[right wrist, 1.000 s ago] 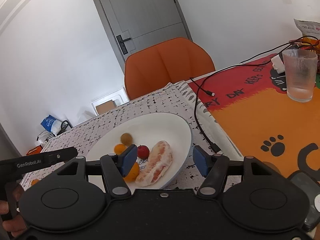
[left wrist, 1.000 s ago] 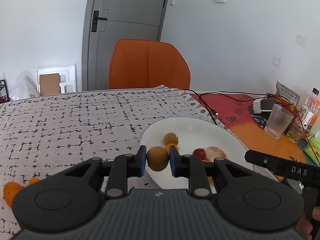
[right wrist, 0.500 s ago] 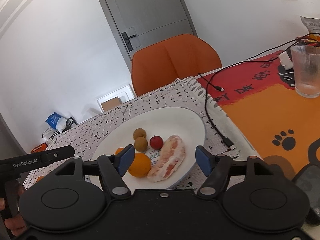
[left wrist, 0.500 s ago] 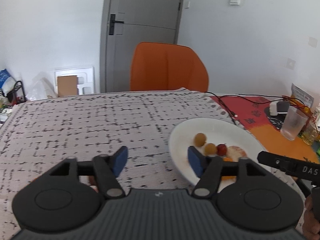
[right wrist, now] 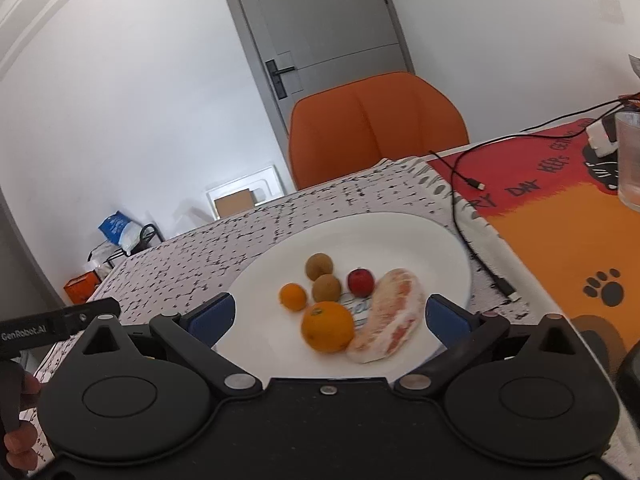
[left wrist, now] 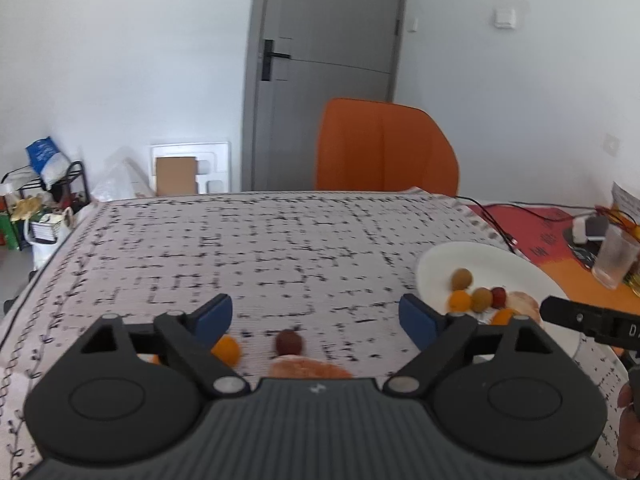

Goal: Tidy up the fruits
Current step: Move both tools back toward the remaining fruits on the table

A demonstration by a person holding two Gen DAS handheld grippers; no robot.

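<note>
Your left tool (left wrist: 316,316) is spreading empty; date (left wrist: 289,341) is lying just ahead, centred. Right tool (right wrist: 330,314) is spreading empty over plate (right wrist: 400,236).

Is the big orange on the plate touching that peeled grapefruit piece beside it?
Touching. The right wrist view shows the big orange pressed against the grapefruit piece at its lower end, with no plate showing between them.

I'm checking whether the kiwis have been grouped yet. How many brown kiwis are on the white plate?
2. One kiwi lies toward the far side of the white plate; the other kiwi sits just in front of it, beside the small red fruit. None seems hidden.
</note>
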